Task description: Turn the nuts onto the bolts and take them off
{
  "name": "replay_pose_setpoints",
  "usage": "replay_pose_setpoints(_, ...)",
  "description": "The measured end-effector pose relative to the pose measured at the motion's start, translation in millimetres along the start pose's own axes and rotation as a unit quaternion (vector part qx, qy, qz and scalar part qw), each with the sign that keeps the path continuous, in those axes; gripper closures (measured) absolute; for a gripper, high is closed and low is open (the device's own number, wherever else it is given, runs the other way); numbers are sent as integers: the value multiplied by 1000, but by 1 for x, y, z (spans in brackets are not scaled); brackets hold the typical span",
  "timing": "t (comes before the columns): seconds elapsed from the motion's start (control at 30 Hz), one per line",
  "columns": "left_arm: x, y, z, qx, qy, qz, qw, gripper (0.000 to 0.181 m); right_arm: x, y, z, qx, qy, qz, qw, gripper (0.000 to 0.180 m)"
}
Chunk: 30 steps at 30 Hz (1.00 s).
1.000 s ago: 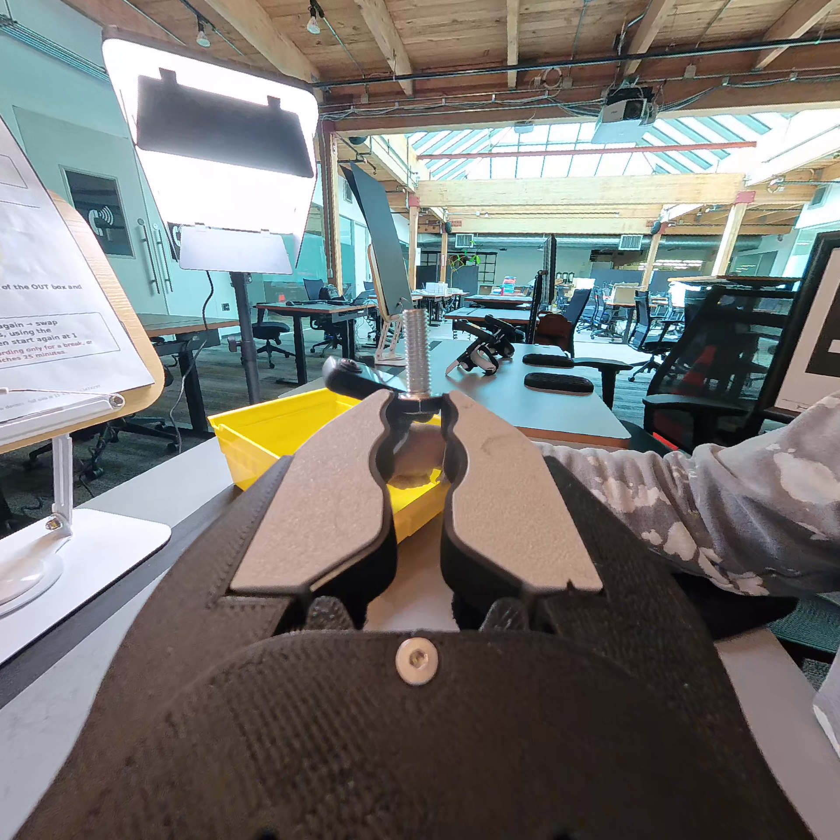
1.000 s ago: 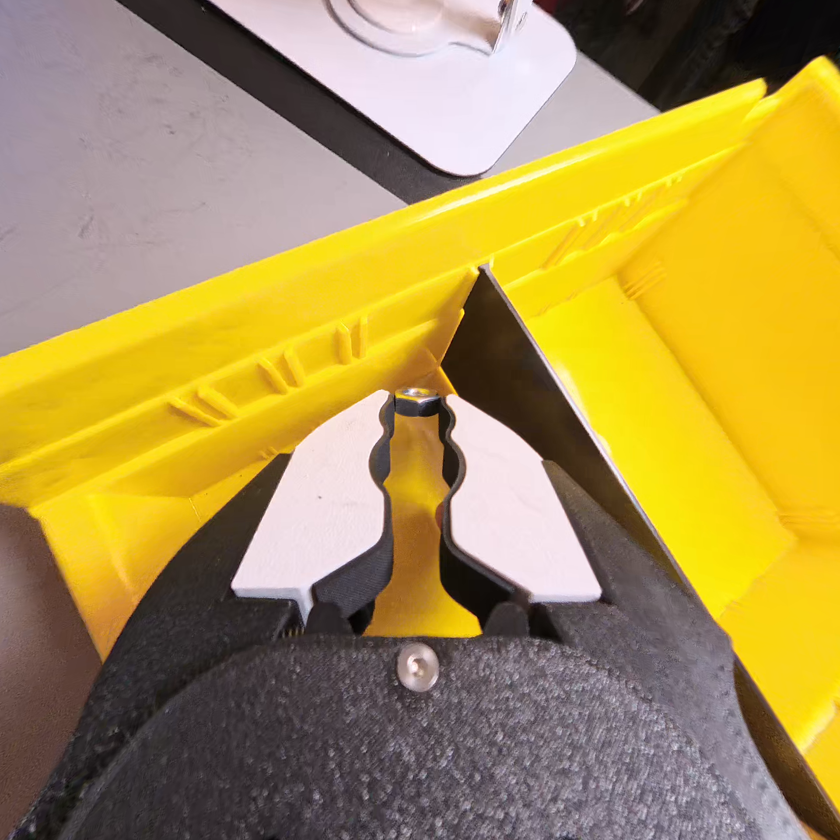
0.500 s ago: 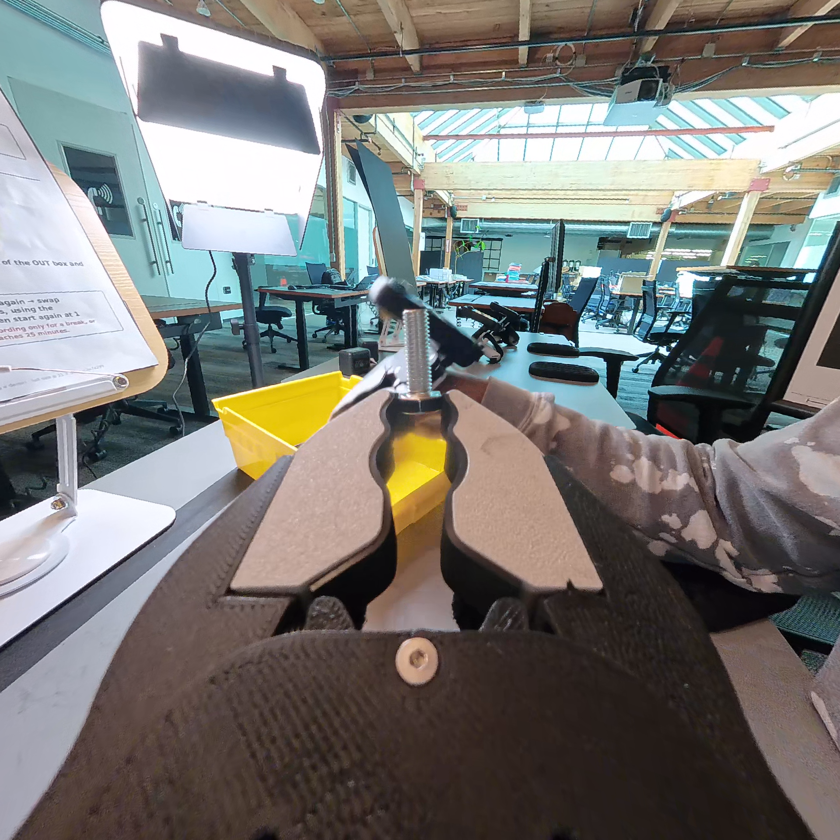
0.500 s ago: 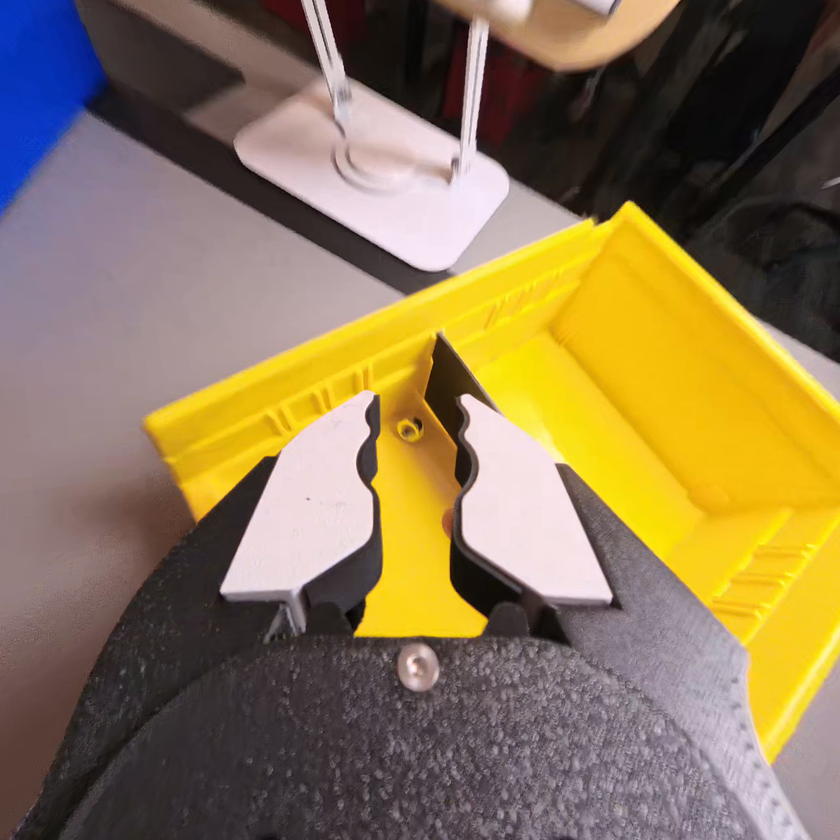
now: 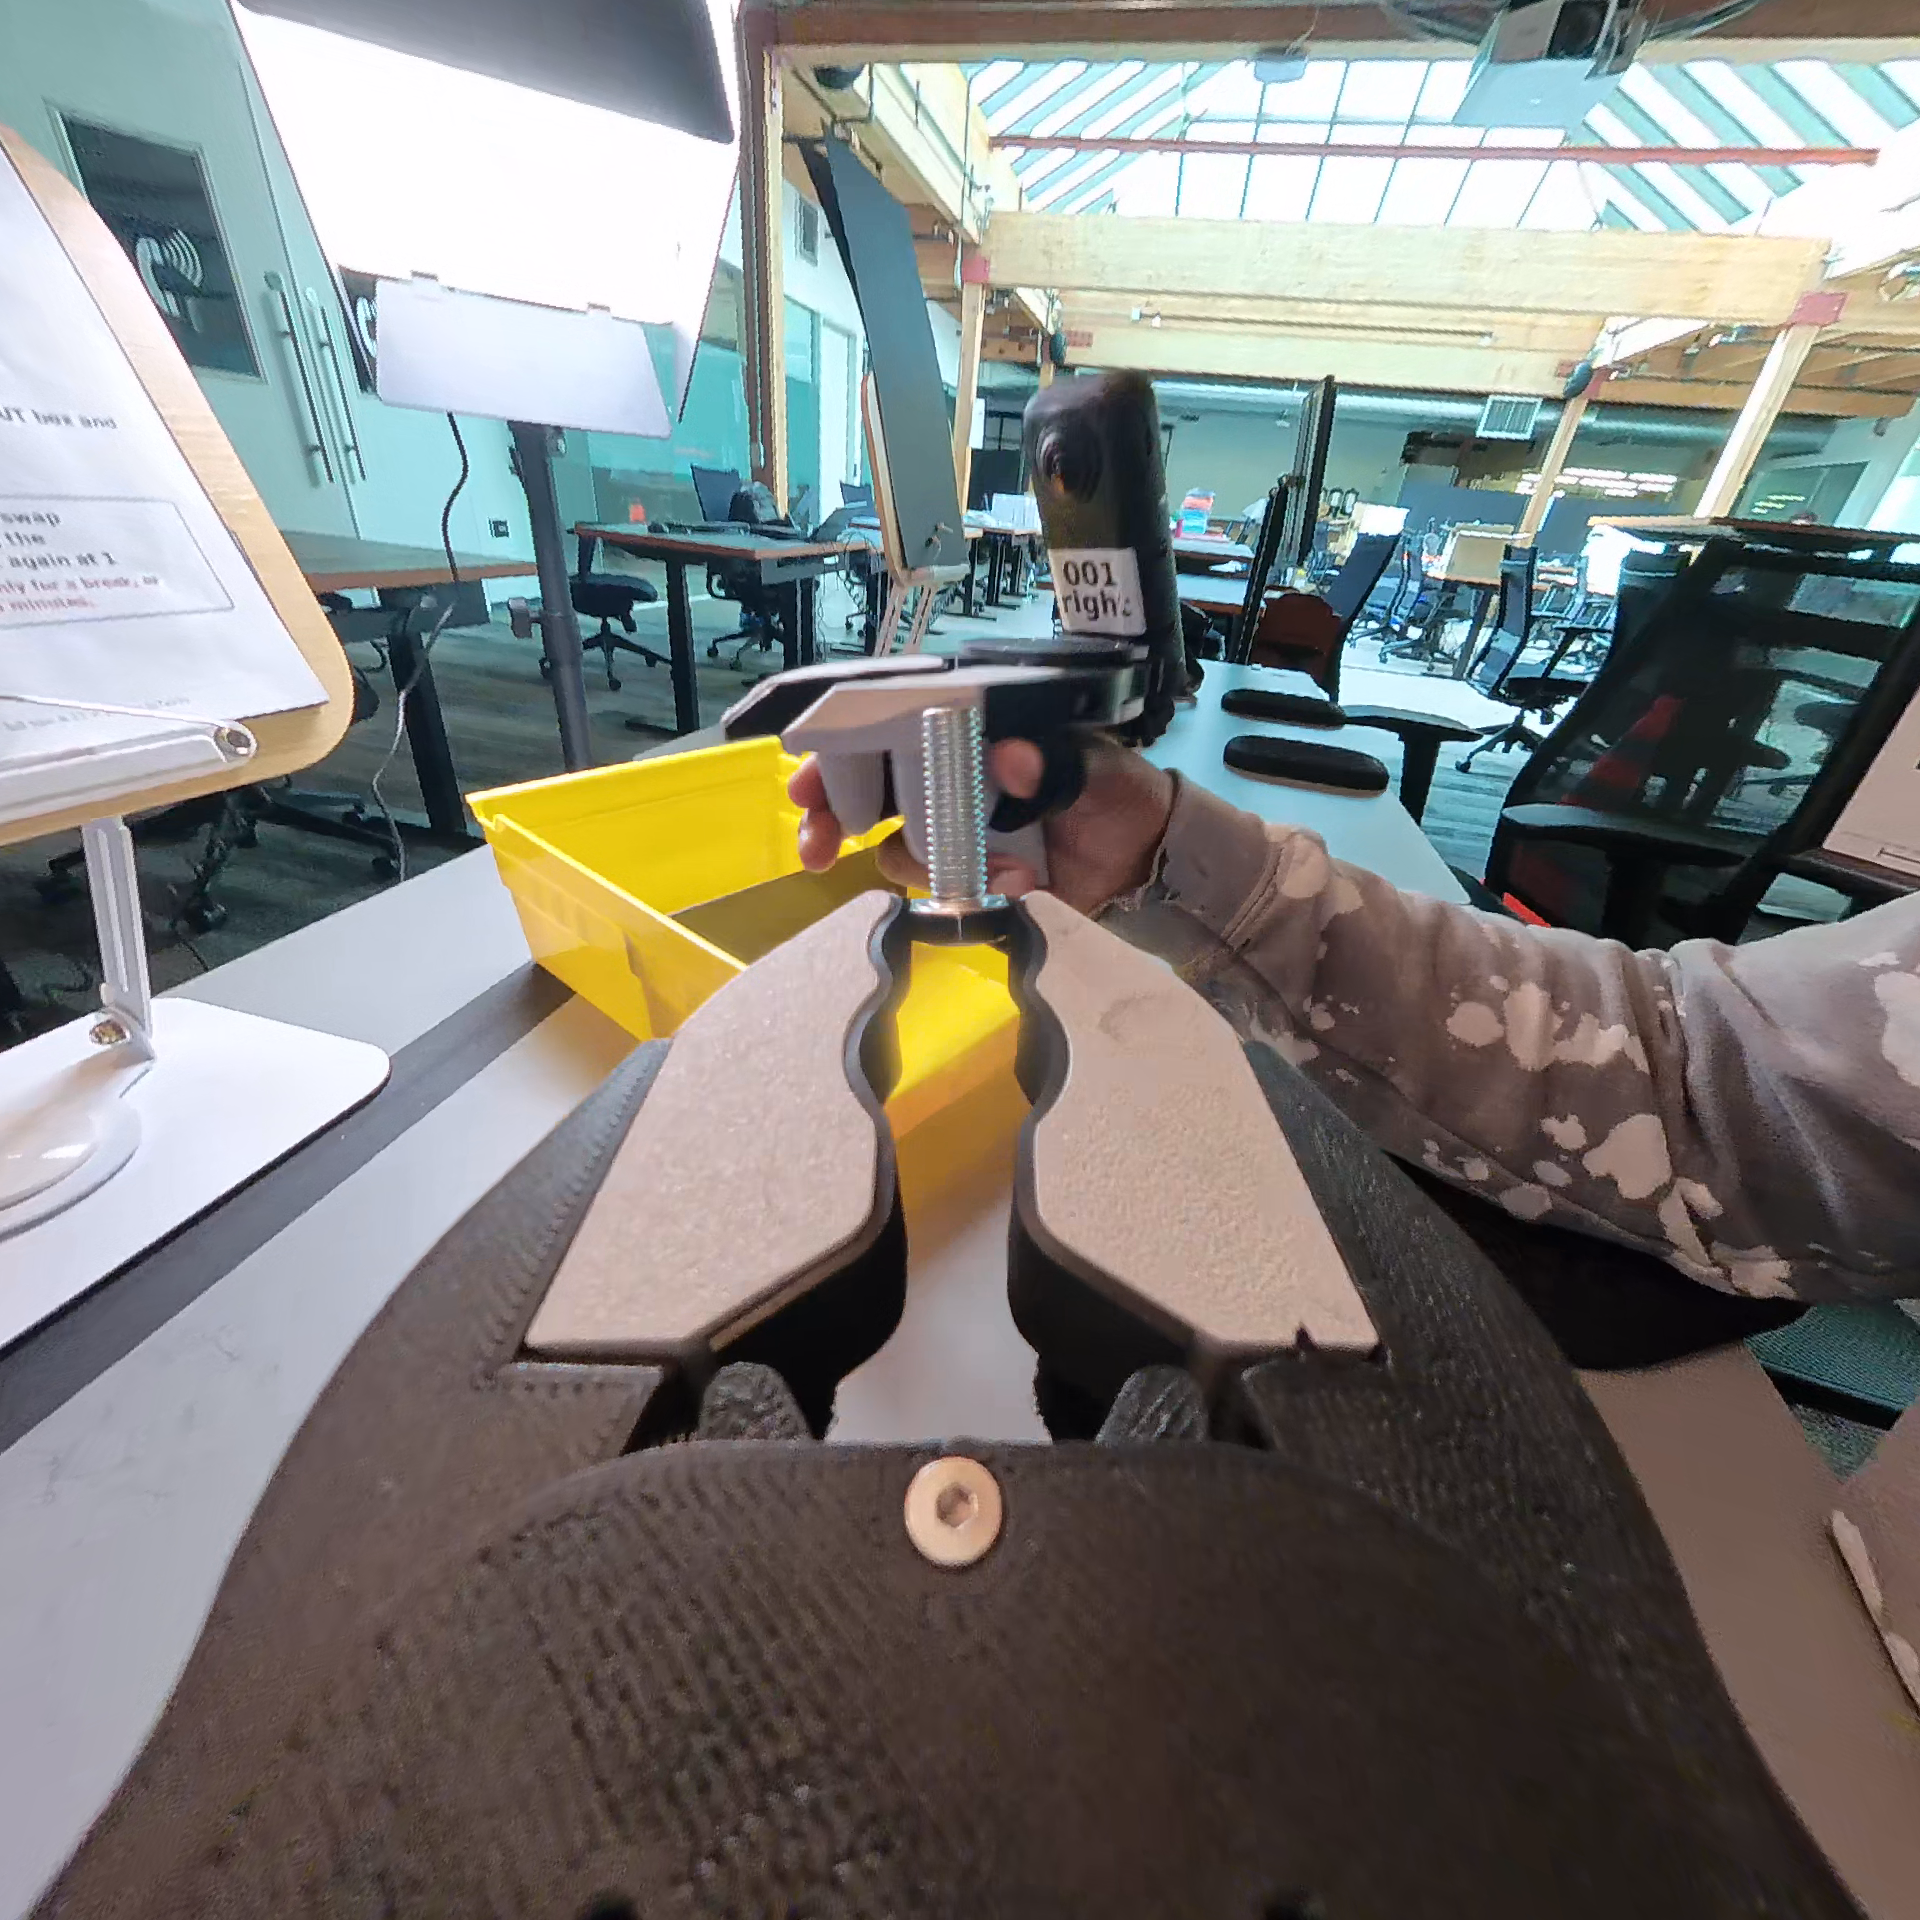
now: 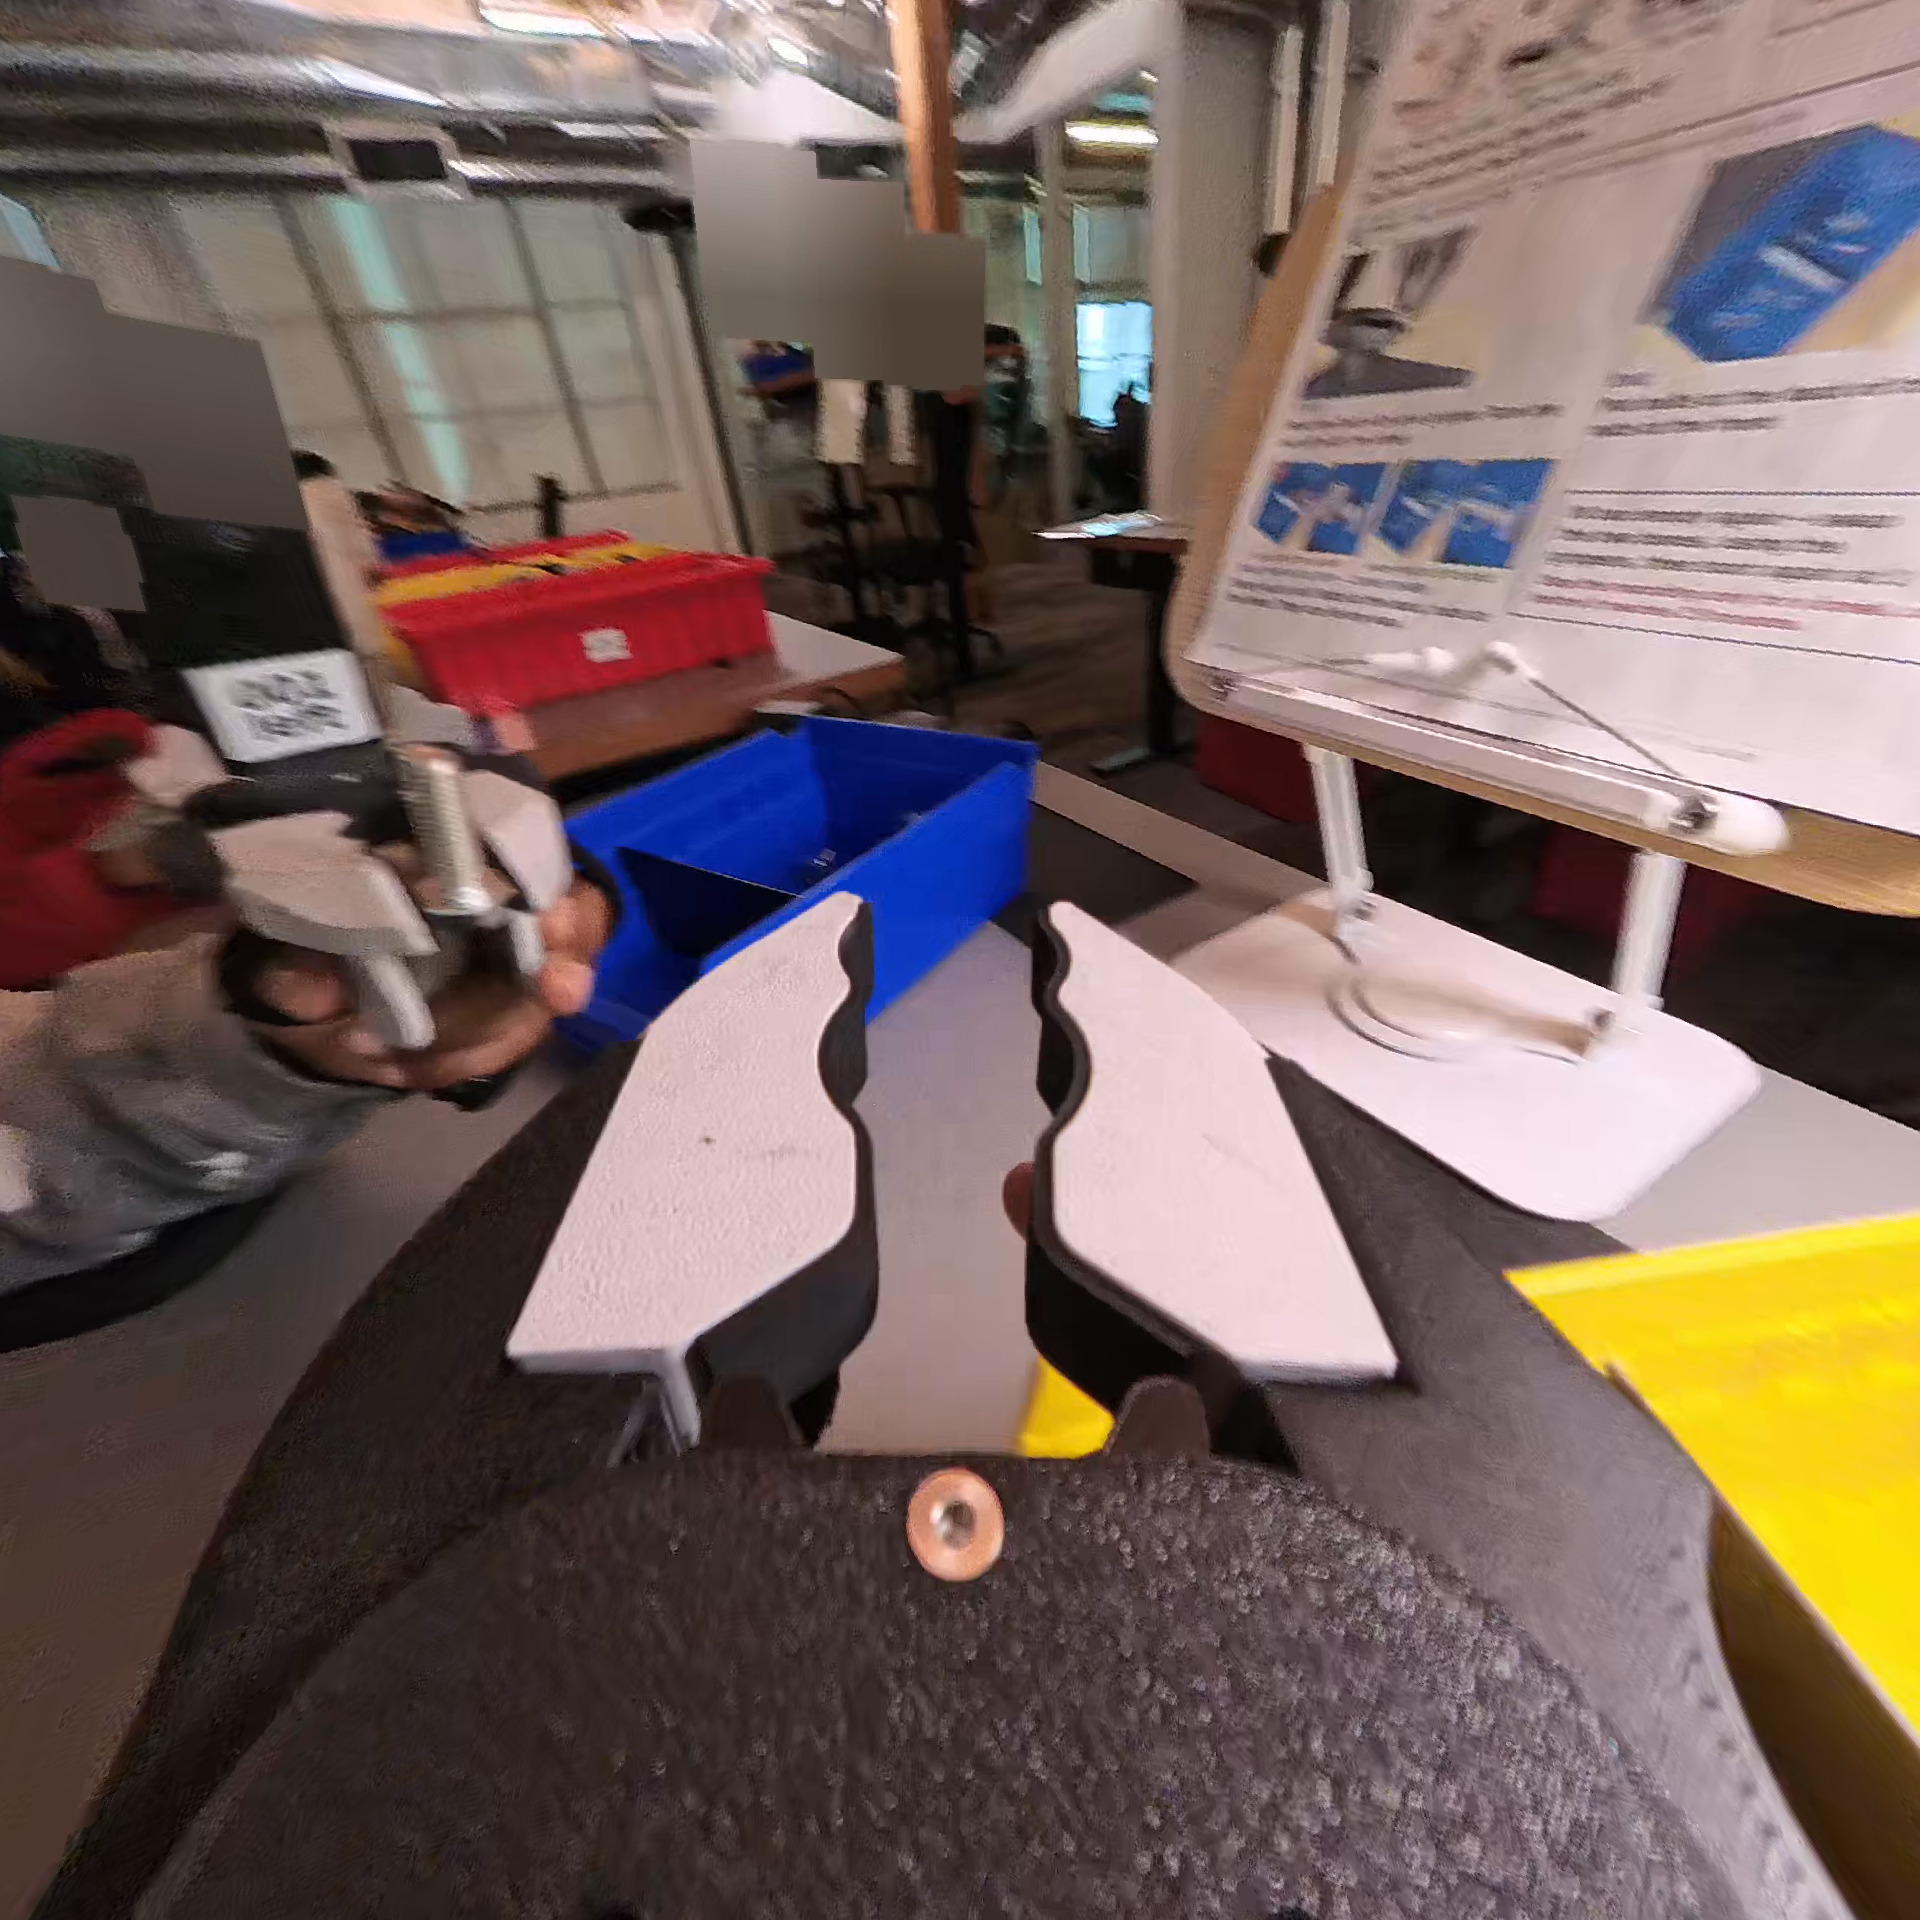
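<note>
The left claw (image 5: 958, 920) grips the bolt (image 5: 953, 805) by its head, with the threaded shank standing upright above the counter (image 5: 343, 966) in front of the yellow bin (image 5: 582, 852). The right claw (image 6: 951, 914) gapes wide and empty. Steel, rigid and light, the bolt looks slick on its threads (the flat head is the safer hold). No nut shows in either view; the yellow bin's floor is mostly hidden, and the right wrist view is smeared by motion.

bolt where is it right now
The bolt stands upright with its head pinched in the left gripper, just in front of the yellow bin; in the right wrist view it shows at far left.
</note>
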<state>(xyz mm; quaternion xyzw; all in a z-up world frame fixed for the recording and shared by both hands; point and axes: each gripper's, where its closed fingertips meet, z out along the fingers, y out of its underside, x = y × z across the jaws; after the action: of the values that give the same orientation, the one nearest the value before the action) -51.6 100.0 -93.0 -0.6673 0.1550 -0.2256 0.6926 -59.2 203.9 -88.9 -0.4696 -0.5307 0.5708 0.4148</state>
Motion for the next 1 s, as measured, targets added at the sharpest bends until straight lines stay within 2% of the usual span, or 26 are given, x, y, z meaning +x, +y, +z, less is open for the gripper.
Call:
replay_pose_setpoints(0.1, -1, 8, 2, -19, 2, -2, 1000, 162, -45, -6, 7, 9, -108, 14, 994, 148)
replay_pose_setpoints(0.2, 1, 16, 5, -40, 10, -4, 999, 162, -82, -1, 10, -17, -186, -4, 982, 147)
replay_pose_setpoints(0.4, 10, 36, 8, -100, 41, 18, 994, 162, -106, 20, 9, -81, -219, -69, 970, 161)
replay_pose_setpoints(0.53, 15, 44, 9, -126, 55, 33, 990, 162, -110, 27, 7, -103, -227, -81, 965, 166)
replay_pose_setpoints(0.77, 17, 44, 10, -124, 56, 41, 990, 162, -109, 30, 2, -126, -223, -94, 962, 169)
replay_pose_setpoints(0.87, 7, 35, 10, -94, 20, 48, 994, 162, -102, 24, 4, -123, -194, -109, 967, 170)
replay_pose_setpoints(0.93, -5, 25, 4, -71, -15, 59, 996, 160, -79, 14, 3, -120, -130, -135, 975, 170)
replay_pose_setpoints(1.0, -15, 18, -4, -64, -33, 64, 995, 162, -30, 0, -1, -122, -22, -158, 980, 170)
